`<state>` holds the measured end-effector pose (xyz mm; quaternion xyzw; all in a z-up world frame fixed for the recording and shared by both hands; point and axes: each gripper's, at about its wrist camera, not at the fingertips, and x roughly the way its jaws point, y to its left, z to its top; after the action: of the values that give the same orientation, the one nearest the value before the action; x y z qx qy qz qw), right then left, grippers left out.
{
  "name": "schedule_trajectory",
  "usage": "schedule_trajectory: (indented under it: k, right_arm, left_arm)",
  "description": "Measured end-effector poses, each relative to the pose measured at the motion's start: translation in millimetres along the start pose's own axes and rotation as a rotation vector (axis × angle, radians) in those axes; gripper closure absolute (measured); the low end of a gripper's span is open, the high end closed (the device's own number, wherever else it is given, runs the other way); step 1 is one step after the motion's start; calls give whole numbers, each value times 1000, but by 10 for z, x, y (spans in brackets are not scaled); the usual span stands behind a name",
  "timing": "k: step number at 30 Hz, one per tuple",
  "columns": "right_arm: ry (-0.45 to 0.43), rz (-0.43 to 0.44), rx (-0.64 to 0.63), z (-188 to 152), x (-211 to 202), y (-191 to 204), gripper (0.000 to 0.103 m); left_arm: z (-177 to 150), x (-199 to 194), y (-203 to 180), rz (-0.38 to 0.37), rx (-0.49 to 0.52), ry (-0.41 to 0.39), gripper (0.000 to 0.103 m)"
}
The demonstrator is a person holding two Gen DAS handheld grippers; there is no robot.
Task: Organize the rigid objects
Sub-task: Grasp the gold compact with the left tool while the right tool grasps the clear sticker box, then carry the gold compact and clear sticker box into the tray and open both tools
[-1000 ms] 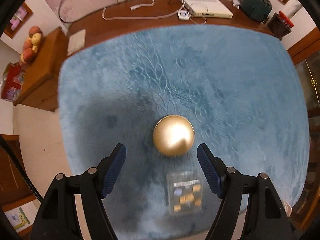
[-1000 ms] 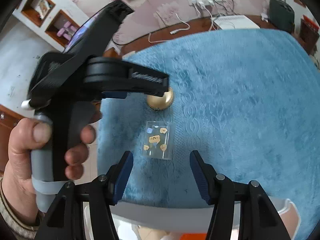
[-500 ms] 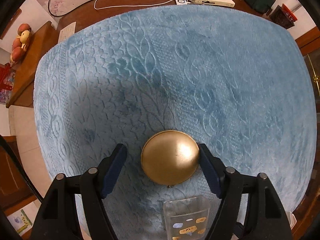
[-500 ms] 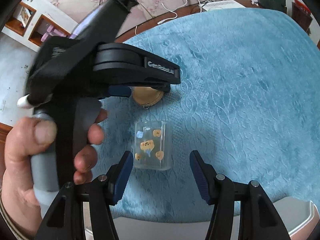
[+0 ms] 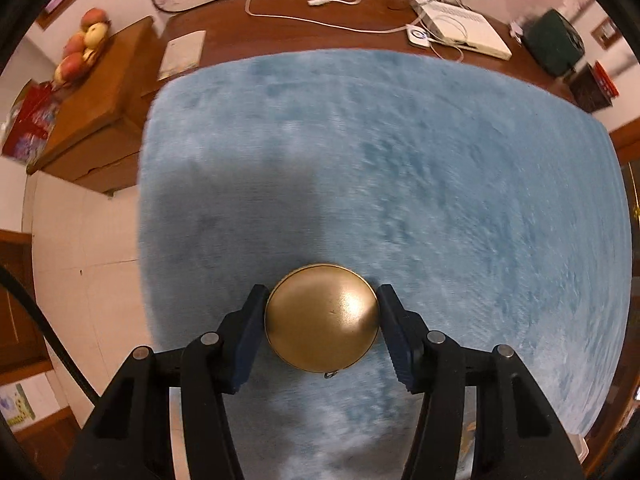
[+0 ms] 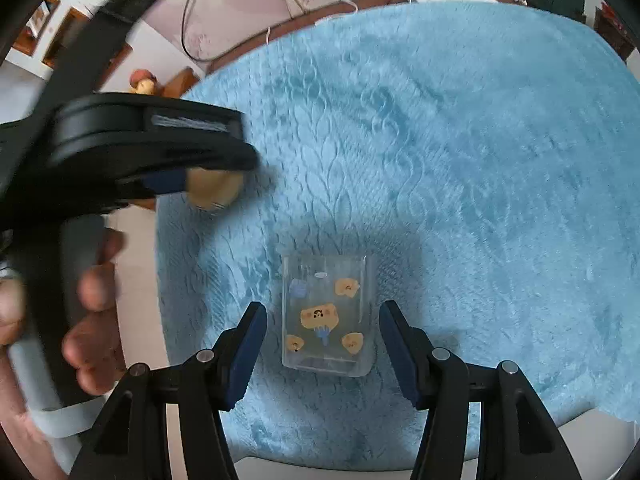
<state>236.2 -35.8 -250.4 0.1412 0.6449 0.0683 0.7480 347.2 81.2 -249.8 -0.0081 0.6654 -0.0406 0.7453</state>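
In the right wrist view, the left gripper (image 6: 208, 184) is smeared by motion and covers most of the gold ball (image 6: 214, 190). In the left wrist view, the blue mat (image 5: 400, 180) is blurred, its weave unreadable.

No legible text — only blur.

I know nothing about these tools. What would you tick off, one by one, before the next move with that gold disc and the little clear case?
1. Left gripper shut on the gold round tin, a pad on each side: ok.
2. Tin centred between the pads: ok.
3. Tin lifted off the blue plush mat: cannot tell; the picture is motion-blurred.
4. Right gripper open, jaws wider than the clear case with cartoon stickers: ok.
5. Case lined up between the right jaws, lying flat on the mat: ok.
6. A place to put the tin: cannot tell, none identifiable.
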Motion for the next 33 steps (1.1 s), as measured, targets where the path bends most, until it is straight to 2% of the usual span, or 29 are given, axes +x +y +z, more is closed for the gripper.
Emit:
schedule_trajectory:
  k: [3,8,11,14,21,24,25,29,33]
  right_arm:
    - [41,-56,-16,6,97,55,51]
    - [84,-134,-55,25,180,171,52]
    - [85,-132,-62,16,172,194,53]
    - [71,-78,-44,-39,79,162,53]
    - [-24,2,-66,-168,-487,-26,53]
    - [-72,29,-94,-281,-870,-111,53]
    - [-84,33,-103,-213,-913,-128,53]
    - [-144,40,-175,-375,-1311,-182,53]
    - [-171,37,-256,-588,-1610,-299,53]
  left_arm:
    - [-38,-55,111,-7,-19,-14,44]
    - [-112,-163,226,-24,-35,-32,44]
    - [-193,-278,229,-24,-31,-42,44]
    - [-310,-451,219,-27,-22,-60,44]
    - [-680,-1038,136,-35,21,-125,44]
    - [-871,-1300,55,-36,40,-164,44]
    - [-948,-1383,25,-38,44,-173,44]
    - [-1357,-1693,-71,-46,56,-204,44]
    - [-1790,-1812,-260,-11,81,-225,44]
